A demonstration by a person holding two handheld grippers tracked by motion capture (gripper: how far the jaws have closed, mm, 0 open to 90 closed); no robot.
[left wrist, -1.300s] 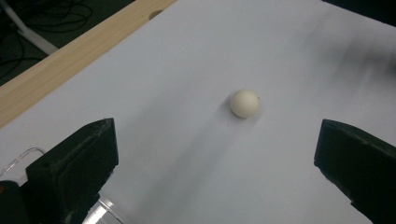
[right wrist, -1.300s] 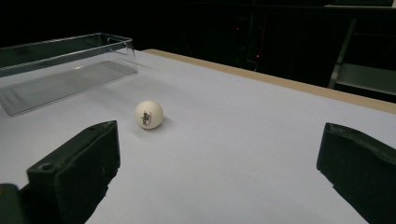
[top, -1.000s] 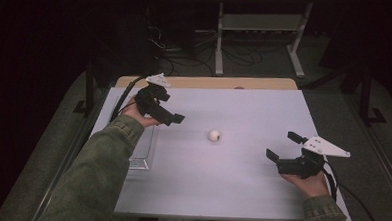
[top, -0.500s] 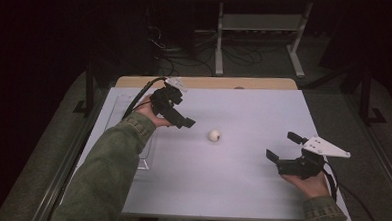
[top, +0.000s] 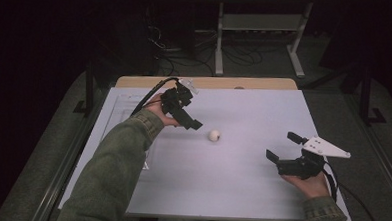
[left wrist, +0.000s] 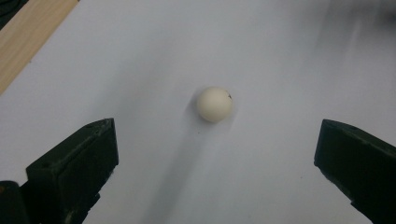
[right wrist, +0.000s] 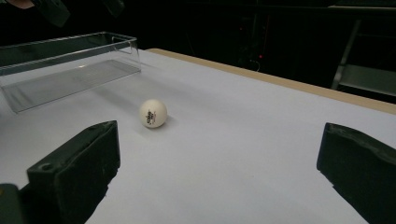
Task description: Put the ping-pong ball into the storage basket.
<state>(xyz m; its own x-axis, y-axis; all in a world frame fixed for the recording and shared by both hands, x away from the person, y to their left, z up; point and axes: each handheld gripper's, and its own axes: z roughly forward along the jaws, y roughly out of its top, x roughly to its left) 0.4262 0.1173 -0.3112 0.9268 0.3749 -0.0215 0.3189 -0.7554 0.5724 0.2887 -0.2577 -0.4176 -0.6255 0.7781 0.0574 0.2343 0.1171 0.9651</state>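
Here, I have the left tongs (top: 197, 125) poised over the white surface (top: 240, 192), their jaws spread wide and holding nothing, with the small white ball (top: 214, 135) lying just ahead of their tips and a little below. In the left gripper view the ball (left wrist: 214, 104) sits almost squarely between the two black jaws but beyond them, untouched, so I judge that a short push forward and down would bring it into the gap. A ball has no long axis, so no turn of the wrist seems needed. My right tongs (top: 282, 153) rest low, well apart from the ball on its far side, jaws likewise wide and empty; from them the ball (right wrist: 153, 113) lies ahead and to the left, with a clear plastic tray (right wrist: 70, 65) beyond it. The left hand is plainly the nearer one.
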